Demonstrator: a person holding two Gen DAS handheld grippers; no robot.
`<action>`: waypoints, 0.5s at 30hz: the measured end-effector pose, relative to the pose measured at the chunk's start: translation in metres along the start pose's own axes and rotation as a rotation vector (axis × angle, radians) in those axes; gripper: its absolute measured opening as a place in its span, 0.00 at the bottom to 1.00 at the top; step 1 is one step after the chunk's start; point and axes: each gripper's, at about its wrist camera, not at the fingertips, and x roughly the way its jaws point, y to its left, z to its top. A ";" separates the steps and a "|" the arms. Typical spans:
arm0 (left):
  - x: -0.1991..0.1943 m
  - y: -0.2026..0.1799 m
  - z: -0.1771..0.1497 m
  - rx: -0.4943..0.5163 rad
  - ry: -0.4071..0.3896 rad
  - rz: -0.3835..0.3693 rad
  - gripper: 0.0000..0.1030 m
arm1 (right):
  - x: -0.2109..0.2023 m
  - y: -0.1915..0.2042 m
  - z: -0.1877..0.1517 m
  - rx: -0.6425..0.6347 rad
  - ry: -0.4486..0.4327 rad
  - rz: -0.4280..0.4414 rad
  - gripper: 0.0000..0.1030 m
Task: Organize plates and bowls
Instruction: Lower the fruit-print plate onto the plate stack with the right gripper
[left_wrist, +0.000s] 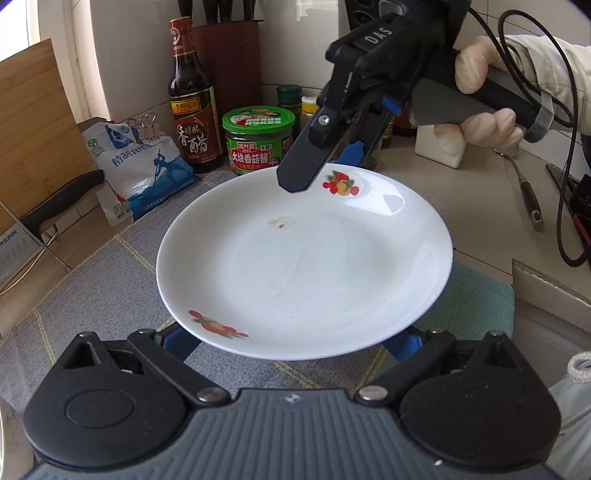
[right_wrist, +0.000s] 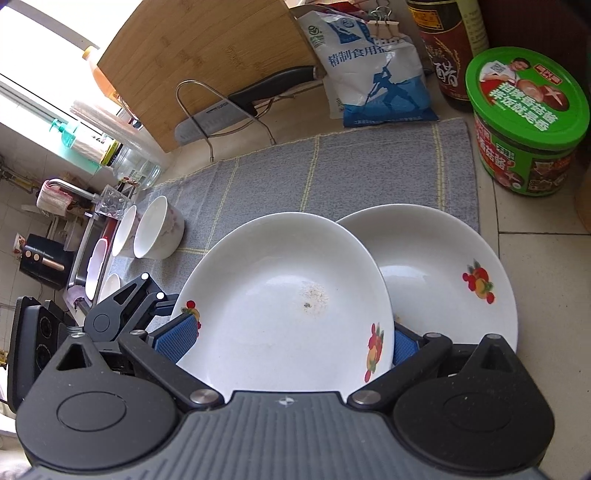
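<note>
Right hand-held gripper (right_wrist: 290, 338), carried by a gloved hand (left_wrist: 484, 107), reaches down over the far rim of a white plate (left_wrist: 303, 266) with fruit decals; its jaws stand wide, one blue pad (right_wrist: 177, 336) in front of the rim and the other behind it; whether the pads press the plate I cannot tell. Left hand-held gripper (left_wrist: 291, 341) sits at the plate's near rim, jaws wide, both blue fingers (left_wrist: 181, 341) reaching under the plate; it grips nothing that I can see. The plate is tilted above a grey checked cloth (left_wrist: 110, 280) spread on the bench (right_wrist: 535, 295); it bears a small brown speck near its middle. A second plate (right_wrist: 443, 273) of the same pattern lies partly behind the first, at the cloth's edge nearest a green-lidded jar (left_wrist: 258, 144). Two white bowls (right_wrist: 159, 229) stand side by side at the cloth's opposite edge, well apart from the plates. A dark vinegar bottle (left_wrist: 192, 107) and a salt bag (left_wrist: 140, 166) stand along the cloth's back edge.
</note>
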 end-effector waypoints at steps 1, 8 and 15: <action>0.002 -0.001 0.002 0.006 0.002 -0.004 0.97 | -0.001 -0.002 0.000 0.004 -0.002 -0.001 1.00; 0.015 -0.002 0.008 0.030 0.018 -0.020 0.97 | -0.006 -0.020 -0.003 0.029 -0.016 -0.009 1.00; 0.026 -0.002 0.011 0.042 0.033 -0.033 0.97 | -0.005 -0.031 -0.005 0.051 -0.026 -0.018 1.00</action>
